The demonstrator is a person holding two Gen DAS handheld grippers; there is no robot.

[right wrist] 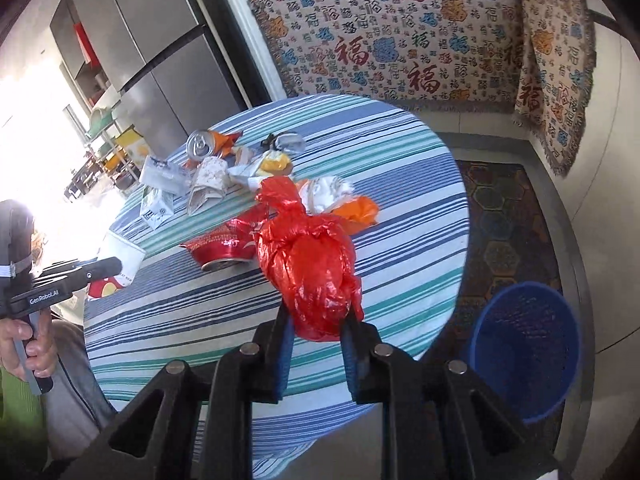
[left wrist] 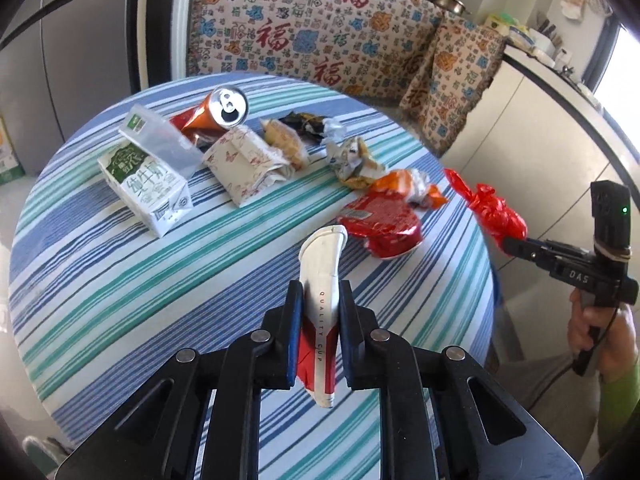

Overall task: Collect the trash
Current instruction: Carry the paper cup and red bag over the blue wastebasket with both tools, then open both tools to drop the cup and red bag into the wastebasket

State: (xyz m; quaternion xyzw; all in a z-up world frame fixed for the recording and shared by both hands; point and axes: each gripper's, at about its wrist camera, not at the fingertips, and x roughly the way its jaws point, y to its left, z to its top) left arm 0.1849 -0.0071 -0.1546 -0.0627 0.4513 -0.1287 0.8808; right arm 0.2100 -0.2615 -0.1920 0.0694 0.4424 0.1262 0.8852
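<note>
The left gripper (left wrist: 318, 316) has its jaws pinched tight on a flattened paper cup (left wrist: 322, 268), lifted clear of the striped table (left wrist: 120, 280). The right gripper (right wrist: 316, 344) is clamped on a knotted red plastic bag (right wrist: 310, 264), held above the table edge. A blue bin (right wrist: 528, 352) stands on the floor at four o'clock from that bag. A milk carton (left wrist: 146, 186), can (left wrist: 224, 110) and wrappers (left wrist: 356, 160) lie at the table's far side.
</note>
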